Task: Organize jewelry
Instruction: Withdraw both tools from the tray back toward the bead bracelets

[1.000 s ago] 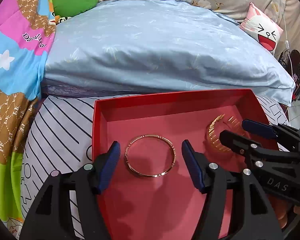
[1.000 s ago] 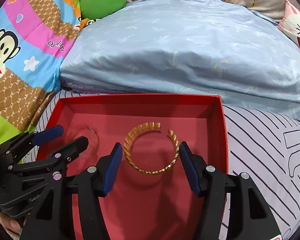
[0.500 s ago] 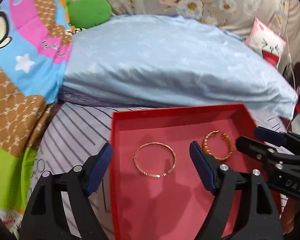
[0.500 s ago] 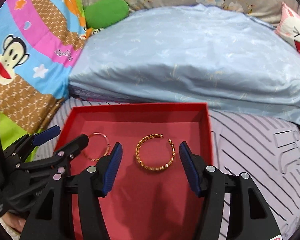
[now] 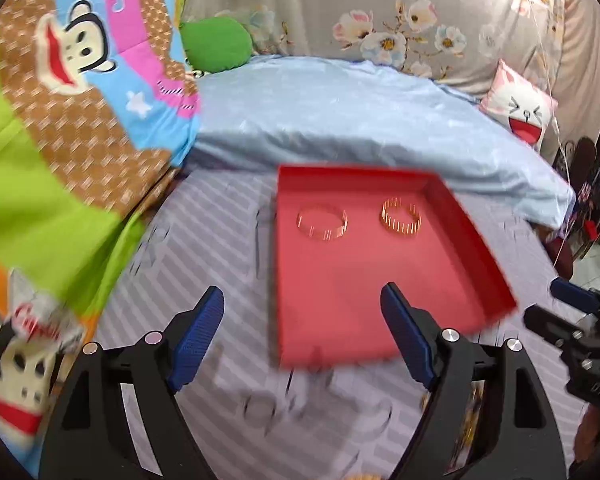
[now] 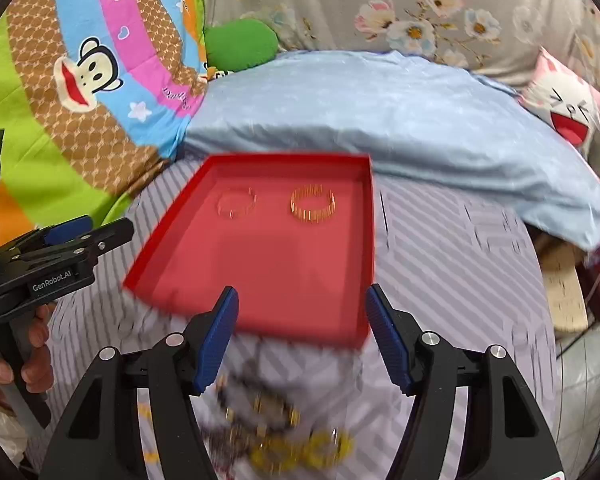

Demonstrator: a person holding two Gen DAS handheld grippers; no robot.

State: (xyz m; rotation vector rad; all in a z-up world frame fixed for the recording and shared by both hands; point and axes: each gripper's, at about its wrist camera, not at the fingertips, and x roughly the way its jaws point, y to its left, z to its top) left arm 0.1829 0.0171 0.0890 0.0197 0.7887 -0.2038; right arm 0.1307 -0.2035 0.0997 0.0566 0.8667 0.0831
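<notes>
Right-wrist footage showed the right gripper (image 6: pixel 302 336) standing wide and empty above the near edge of the red tray (image 6: pixel 366 240), its jaws having just been opening with nothing between them. The left gripper (image 5: pixel 302 338) was likewise spread wide and empty, and its jaws too had been opening.

Both bangles were lying flat in the far half of the tray, well apart from either gripper: the thin plain bangle (image 5: pixel 322 222) on the left and the ribbed open bangle (image 5: pixel 401 216) on the right, close together but not touching.

Trouble was judged most likely at the next pick. A loose pile of gold jewelry (image 6: pixel 284 432) was lying on the striped sheet (image 6: pixel 452 264) just below the right gripper, and tangled pieces could be dragged up together or dropped on the soft bedding. The light tray could also be nudged or tipped if a finger was brought down on its rim.

That pile was seen plainly only in the right-wrist view, though so blurred that its pieces could not be told apart; in the left-wrist view only a sliver of gold appeared behind the right-hand finger. A person's hand (image 6: pixel 20 356) on the left gripper's handle was shown only by the right-wrist camera.
</notes>
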